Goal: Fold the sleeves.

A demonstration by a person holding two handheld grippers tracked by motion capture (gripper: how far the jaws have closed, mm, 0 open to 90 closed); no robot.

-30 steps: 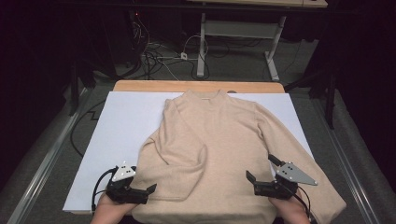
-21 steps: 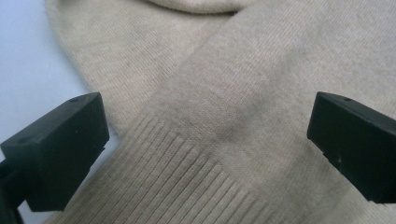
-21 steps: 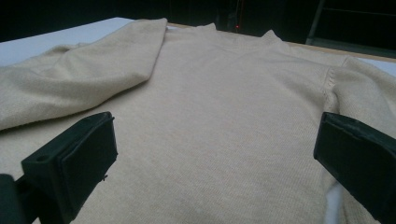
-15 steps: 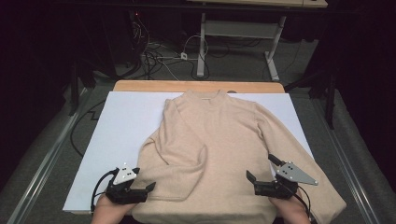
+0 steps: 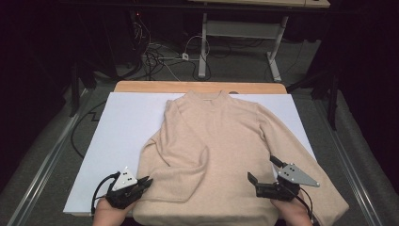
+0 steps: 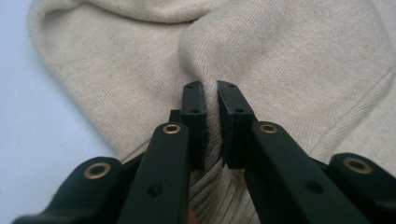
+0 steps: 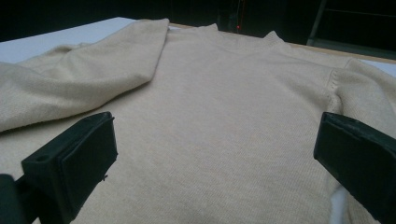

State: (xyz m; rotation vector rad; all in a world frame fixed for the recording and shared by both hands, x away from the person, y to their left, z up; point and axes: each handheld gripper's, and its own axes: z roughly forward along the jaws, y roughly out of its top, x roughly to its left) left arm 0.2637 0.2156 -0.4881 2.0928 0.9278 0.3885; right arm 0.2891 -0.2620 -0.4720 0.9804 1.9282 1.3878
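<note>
A beige knit sweater (image 5: 216, 141) lies face up on the white board (image 5: 117, 122), its left sleeve folded across the body. My left gripper (image 5: 147, 181) is at the sweater's lower left edge. Its jaws have just been closing, and in the left gripper view the left gripper (image 6: 211, 88) pinches a raised fold of the sweater (image 6: 289, 56) between its pads. My right gripper (image 5: 261, 168) sits over the lower right of the garment with jaws spread. In the right gripper view the right gripper (image 7: 215, 126) stands open above the flat sweater (image 7: 224, 93), with no fabric pinched.
The white board rests on a wooden table (image 5: 141, 86) whose far edge shows behind the collar. Cables (image 5: 160, 56) and a metal desk frame (image 5: 235, 33) are on the dark floor beyond. Bare board lies to the left of the sweater.
The left gripper's jaws have come together on the sweater's fabric. Both hands have stayed in place, and the right gripper is as open as before.
</note>
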